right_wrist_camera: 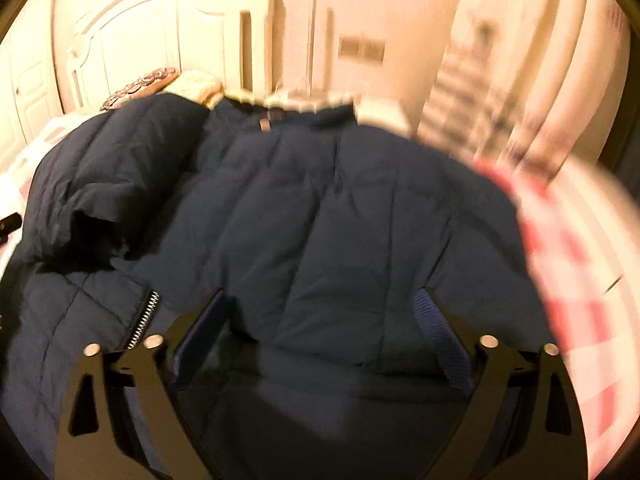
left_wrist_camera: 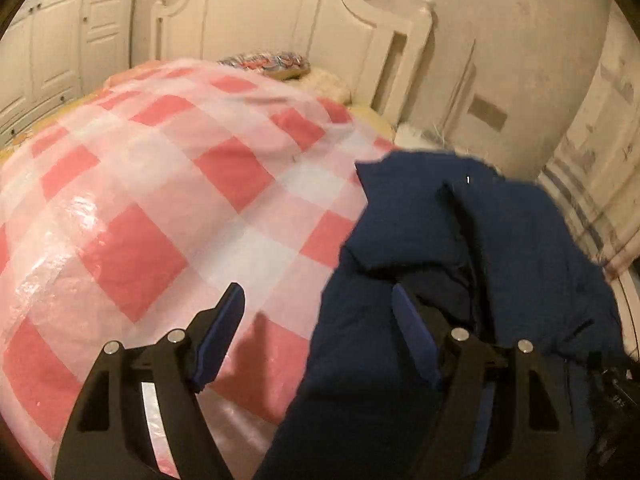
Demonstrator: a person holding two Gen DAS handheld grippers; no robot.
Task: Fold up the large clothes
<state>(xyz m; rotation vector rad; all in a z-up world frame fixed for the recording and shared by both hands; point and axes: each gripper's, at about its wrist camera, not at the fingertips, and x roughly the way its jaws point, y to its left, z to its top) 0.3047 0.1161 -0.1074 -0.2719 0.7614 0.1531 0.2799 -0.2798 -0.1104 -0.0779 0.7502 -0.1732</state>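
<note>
A navy quilted jacket (right_wrist_camera: 320, 208) lies spread on a bed, its pale fur-trimmed collar (right_wrist_camera: 304, 100) toward the headboard. One sleeve is folded over at the left (right_wrist_camera: 100, 184), and a zipper edge (right_wrist_camera: 144, 316) shows near the front left. My right gripper (right_wrist_camera: 320, 300) hovers open over the jacket's lower part, nothing pinched. In the left wrist view the jacket (left_wrist_camera: 460, 240) fills the right side. My left gripper (left_wrist_camera: 318, 296) is open at the jacket's left edge, one finger over the checked cover, the other over the fabric.
A glossy red-and-white checked cover (left_wrist_camera: 160, 200) covers the bed. A white headboard (left_wrist_camera: 280, 20) and a patterned pillow (left_wrist_camera: 268, 60) are at the far end. White wardrobe doors (left_wrist_camera: 52, 48) stand at the left, and a curtain (right_wrist_camera: 500, 80) hangs at the right.
</note>
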